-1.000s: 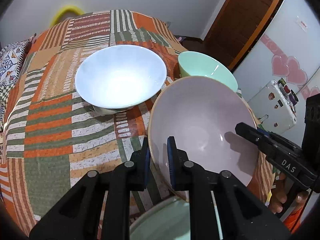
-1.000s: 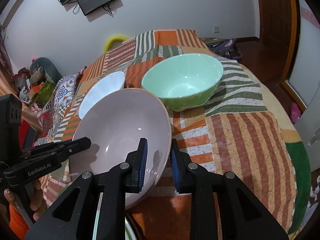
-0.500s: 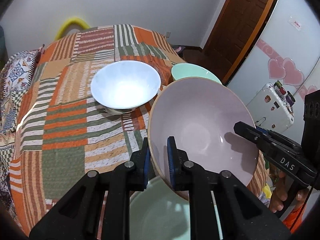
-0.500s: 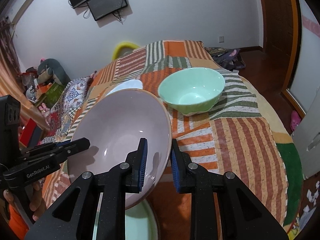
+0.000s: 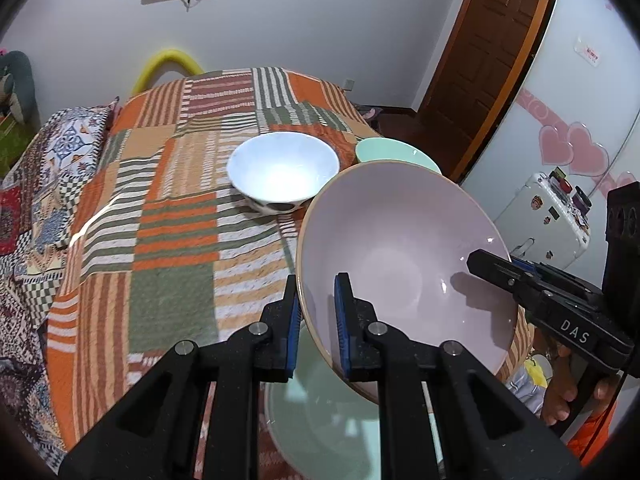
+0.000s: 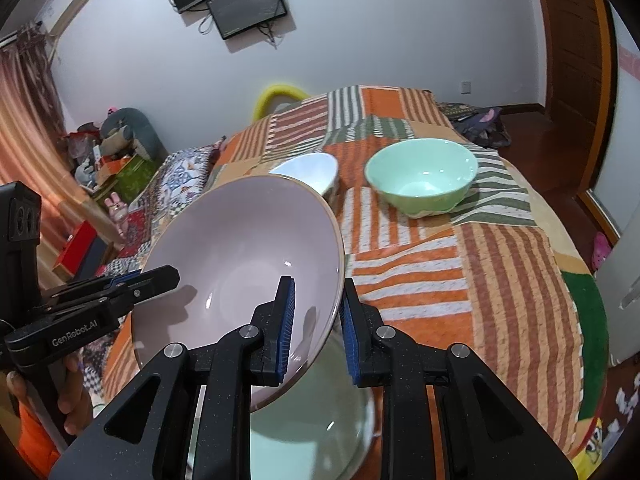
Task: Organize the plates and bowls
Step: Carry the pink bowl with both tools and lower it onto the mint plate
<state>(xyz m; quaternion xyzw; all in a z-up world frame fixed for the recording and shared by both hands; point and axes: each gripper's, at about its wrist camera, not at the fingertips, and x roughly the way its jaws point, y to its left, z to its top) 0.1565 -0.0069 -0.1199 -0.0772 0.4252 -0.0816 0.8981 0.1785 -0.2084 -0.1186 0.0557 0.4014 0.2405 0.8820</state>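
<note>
**Pink bowl held at both rims above the bed**

You have the left gripper (image 5: 316, 316) clamped on the near-left rim of the pink bowl (image 5: 400, 264), one finger inside and one outside. Your right gripper (image 6: 316, 316) pinches the opposite rim the same way. The pink bowl is tilted and lifted off the patchwork quilt (image 5: 172, 216). Directly under the pink bowl, nearest you, sits a pale green bowl (image 6: 312, 432), partly hidden. Beyond the pink bowl, the white bowl (image 5: 283, 172) rests upright on the quilt. Just beside it, also behind the pink bowl, stands the mint green bowl (image 6: 422, 174).
</note>
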